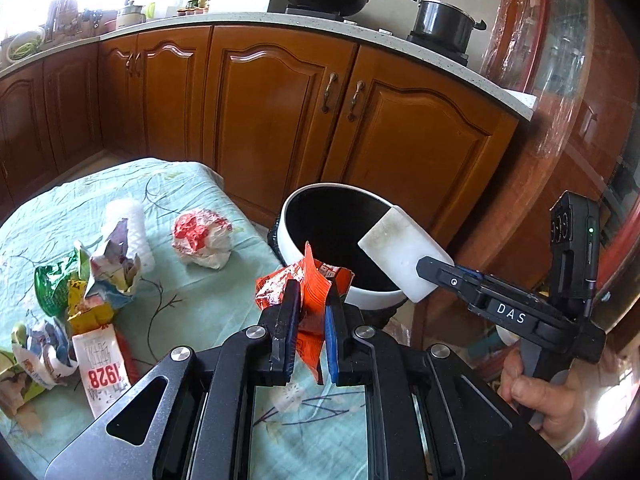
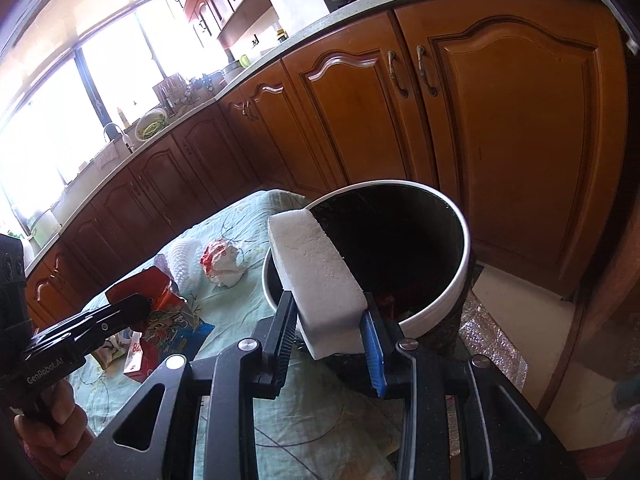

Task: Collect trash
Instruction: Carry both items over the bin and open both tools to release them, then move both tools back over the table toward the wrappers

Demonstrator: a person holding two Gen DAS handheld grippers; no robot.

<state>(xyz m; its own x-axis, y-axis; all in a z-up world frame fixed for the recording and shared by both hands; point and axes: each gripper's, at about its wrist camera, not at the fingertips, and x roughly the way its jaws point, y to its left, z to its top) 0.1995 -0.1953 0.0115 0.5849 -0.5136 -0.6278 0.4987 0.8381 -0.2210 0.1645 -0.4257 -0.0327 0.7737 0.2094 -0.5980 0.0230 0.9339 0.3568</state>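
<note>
Wooden kitchen cabinets stand behind the pale green floral tablecloth (image 1: 192, 184), where crumpled wrappers (image 1: 92, 280) lie at the near left, well apart from the round white-rimmed bin (image 2: 460, 276) at the table's right edge. Your left gripper (image 1: 312, 300) pinches a crumpled orange foil wrapper (image 1: 310, 280) just beside the bin's rim, while your right gripper (image 2: 328, 312) clamps a white foam block (image 2: 316, 264) over its opening. You seem to be at the drop: spread the right tongs first, then carry the wrapper farther over the rim before releasing.

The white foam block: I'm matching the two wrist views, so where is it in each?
Left wrist: white foam block right of centre, held in the right tool.
Right wrist: lower centre, between that tool's fingers.
Shared landmark: the white bin beneath it.
</note>
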